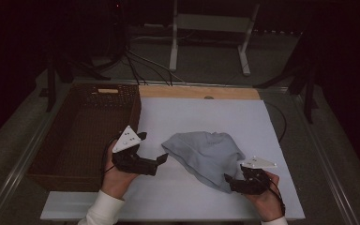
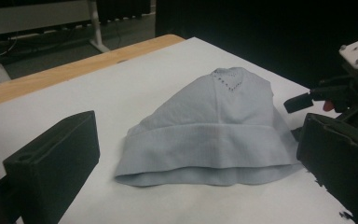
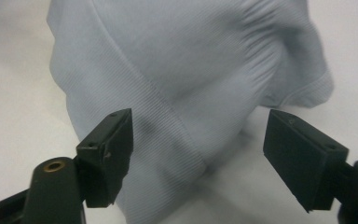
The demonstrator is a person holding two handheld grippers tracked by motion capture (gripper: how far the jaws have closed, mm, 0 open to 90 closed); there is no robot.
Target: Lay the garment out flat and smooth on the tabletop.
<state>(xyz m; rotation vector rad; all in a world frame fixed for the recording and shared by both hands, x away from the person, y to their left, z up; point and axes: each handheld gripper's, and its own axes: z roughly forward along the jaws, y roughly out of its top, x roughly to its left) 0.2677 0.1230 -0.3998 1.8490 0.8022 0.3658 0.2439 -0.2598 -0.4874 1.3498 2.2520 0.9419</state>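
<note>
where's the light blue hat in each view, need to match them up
High view: the light blue hat lies mid-table on the white sheet, between the two claws.
Left gripper view: the hat sits centre frame, brim toward the camera.
Right gripper view: the hat covers the upper middle, its edge between the open jaws.
Shared landmark: the white sheet under the hat.

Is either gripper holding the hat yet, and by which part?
No. Both are open: right gripper straddles the hat edge unclosed; left gripper sits apart.
</note>
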